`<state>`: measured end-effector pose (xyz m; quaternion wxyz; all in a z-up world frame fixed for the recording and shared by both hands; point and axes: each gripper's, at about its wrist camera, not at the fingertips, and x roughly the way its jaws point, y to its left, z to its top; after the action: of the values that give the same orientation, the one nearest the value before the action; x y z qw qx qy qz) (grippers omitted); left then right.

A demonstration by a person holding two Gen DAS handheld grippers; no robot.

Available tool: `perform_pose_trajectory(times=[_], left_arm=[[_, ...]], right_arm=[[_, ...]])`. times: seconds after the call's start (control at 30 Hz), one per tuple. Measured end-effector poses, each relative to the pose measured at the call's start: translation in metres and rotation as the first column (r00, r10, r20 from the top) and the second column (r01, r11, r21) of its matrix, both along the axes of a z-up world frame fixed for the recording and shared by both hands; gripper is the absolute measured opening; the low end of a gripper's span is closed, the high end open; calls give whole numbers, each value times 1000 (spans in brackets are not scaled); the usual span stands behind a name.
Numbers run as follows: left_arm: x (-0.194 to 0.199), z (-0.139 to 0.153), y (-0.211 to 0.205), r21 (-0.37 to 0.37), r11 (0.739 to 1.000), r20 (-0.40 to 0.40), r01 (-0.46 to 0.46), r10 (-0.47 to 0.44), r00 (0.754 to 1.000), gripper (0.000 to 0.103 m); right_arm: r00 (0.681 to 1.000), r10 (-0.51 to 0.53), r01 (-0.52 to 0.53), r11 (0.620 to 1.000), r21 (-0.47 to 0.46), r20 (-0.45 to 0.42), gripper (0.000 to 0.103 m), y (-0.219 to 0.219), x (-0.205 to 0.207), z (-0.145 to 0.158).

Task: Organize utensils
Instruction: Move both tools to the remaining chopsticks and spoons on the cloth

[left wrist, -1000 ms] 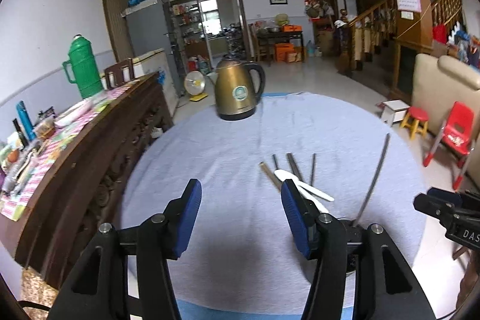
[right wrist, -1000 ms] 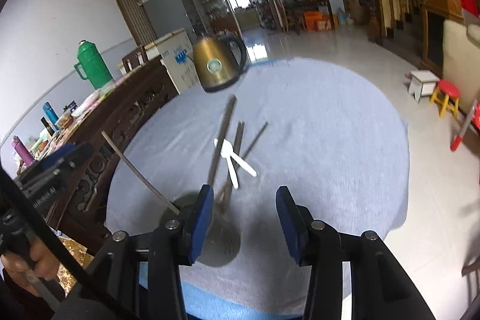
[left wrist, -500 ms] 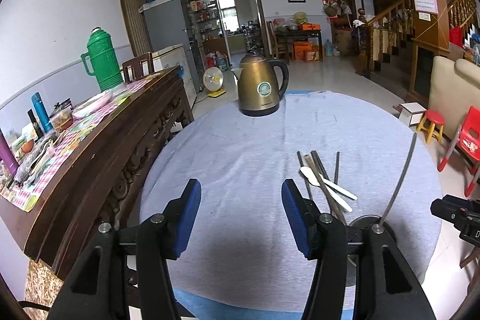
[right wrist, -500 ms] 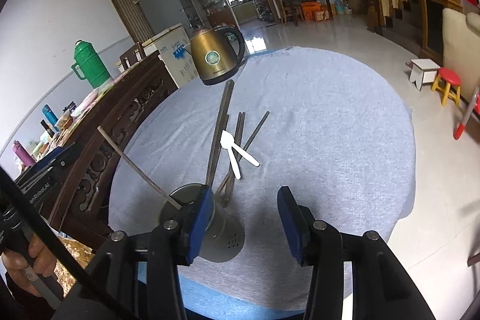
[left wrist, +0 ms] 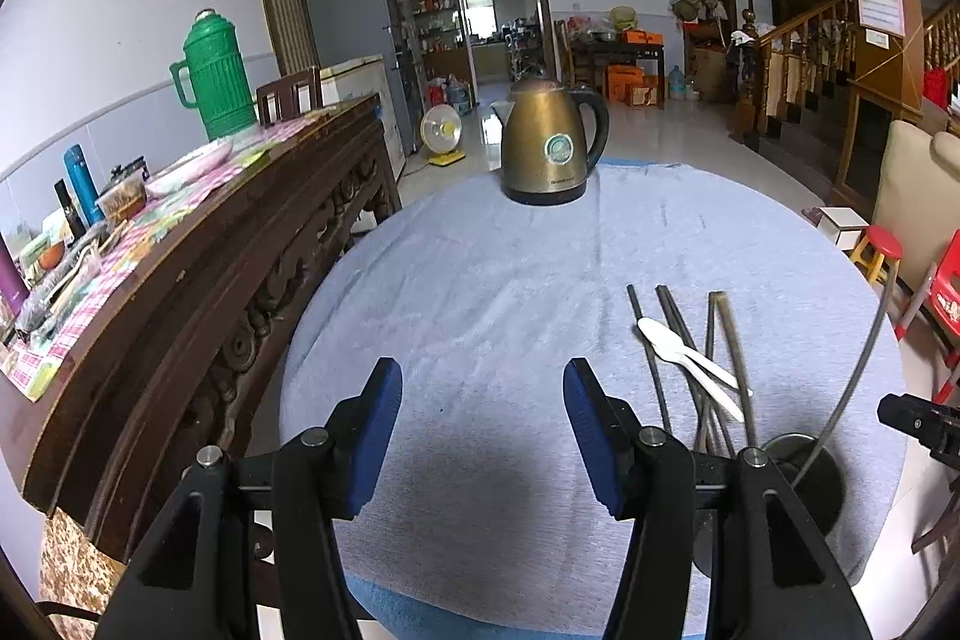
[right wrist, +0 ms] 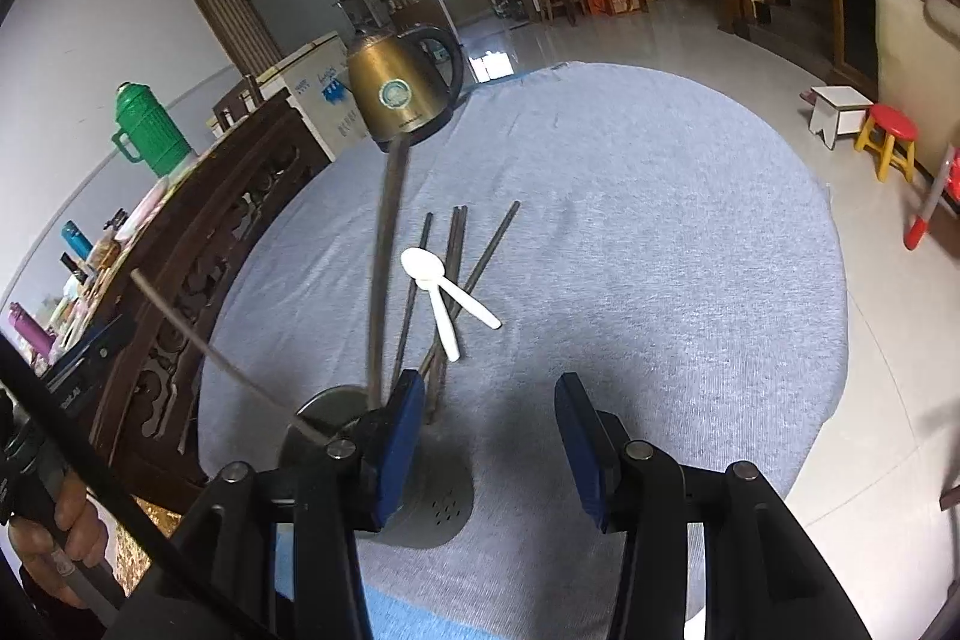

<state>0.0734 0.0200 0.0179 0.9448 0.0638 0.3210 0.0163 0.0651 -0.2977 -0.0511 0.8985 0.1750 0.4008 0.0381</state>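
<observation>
Grey cloth covers the round worktop (left wrist: 480,292), on which the utensils lie in one loose cluster. Metal holder (right wrist: 336,418), a perforated cylinder, stands at the near edge; two long chopsticks (right wrist: 384,280) already lean out of it, one steeply upright, one slanting toward the left. Loose chopsticks (right wrist: 456,256), dark and crossing one another, lie flat on the cloth just beyond the holder, with two white plastic spoons (right wrist: 441,304) resting across them. Left gripper (left wrist: 477,436) hovers over bare cloth to the left of the cluster, jaws spread wide and holding nothing. Right gripper (right wrist: 483,448) hangs just beside the holder, its left finger close to the rim, jaws likewise parted and empty. Brass-coloured kettle (left wrist: 549,142) stands at the far edge, well apart from the utensils.

Progress, as judged from this arrangement: the task is partly done. Two sticks are in the holder; several chopsticks and both spoons remain on the cloth. The spoons overlie the sticks, so lifting them first would probably ease the rest.
</observation>
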Motion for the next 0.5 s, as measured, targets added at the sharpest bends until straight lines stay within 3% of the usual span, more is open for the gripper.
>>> perform_pose_trajectory(times=[0.27,0.5], left_arm=[[23,-18,8,-20,1000,-53,-8,7,999,57],[67,-49,18,-137,990,-199,24,-52,979,57]], right_arm=[[998,-28,30,999,27,-48,49,-21,36,-18],[995,-12,20,997,73,-100,49,-39,75,-39]])
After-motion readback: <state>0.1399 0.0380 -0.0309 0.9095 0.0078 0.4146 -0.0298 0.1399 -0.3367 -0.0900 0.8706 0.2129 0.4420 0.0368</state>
